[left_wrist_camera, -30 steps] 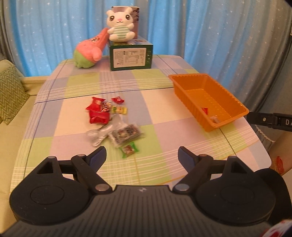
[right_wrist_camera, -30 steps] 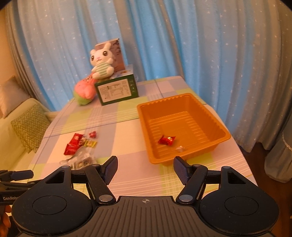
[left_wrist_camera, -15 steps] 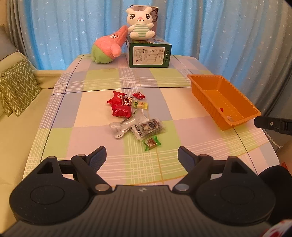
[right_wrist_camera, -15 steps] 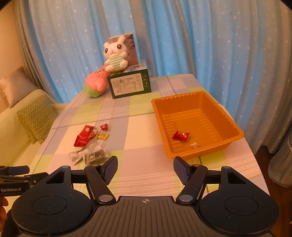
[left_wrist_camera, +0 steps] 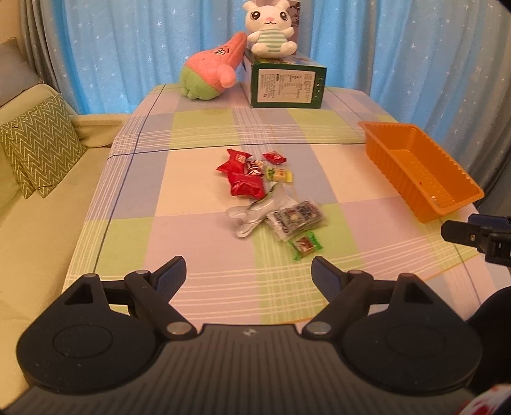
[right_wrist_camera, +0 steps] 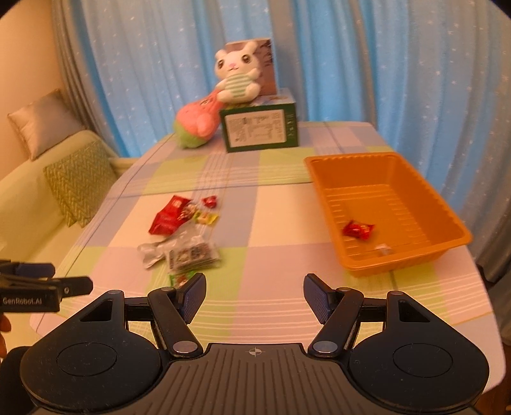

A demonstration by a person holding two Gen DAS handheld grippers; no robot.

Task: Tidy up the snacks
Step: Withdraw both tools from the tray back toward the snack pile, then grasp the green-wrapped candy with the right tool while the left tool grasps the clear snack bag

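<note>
**A:** Far left, a sofa [left_wrist_camera: 48, 223] with a zigzag cushion [left_wrist_camera: 38, 147], then the checked table [left_wrist_camera: 198, 242]. What's the left hand-held gripper [left_wrist_camera: 248, 271] doing?

**B:** Hovering over the near edge of the table, jaws spread wide, nothing between them. Just ahead of it lies the snack pile [left_wrist_camera: 271, 198]: red packets [left_wrist_camera: 246, 185] at the back, a yellow-green sweet [left_wrist_camera: 280, 174] beside them, a clear silvery wrapper [left_wrist_camera: 255, 214] and a printed packet [left_wrist_camera: 298, 218] nearer, and a small green-wrapped candy [left_wrist_camera: 306, 245] closest to the fingers.

**A:** And behind the pile?

**B:** A pink and green plush [left_wrist_camera: 212, 73] leaning on a green box [left_wrist_camera: 287, 87], with a white bunny plush [left_wrist_camera: 270, 27] sitting on top, blue curtains [left_wrist_camera: 127, 48] behind.

**A:** Moving right?

**B:** The orange tray [right_wrist_camera: 412, 265] sits near the table's right edge, well apart from the pile. One red-wrapped candy [right_wrist_camera: 357, 229] lies inside it, plus a small pale piece [right_wrist_camera: 381, 249] I can't identify.

**A:** The right hand-held gripper [right_wrist_camera: 254, 297]?

**B:** Also wide apart and empty, above the near edge, between pile and tray.
</note>
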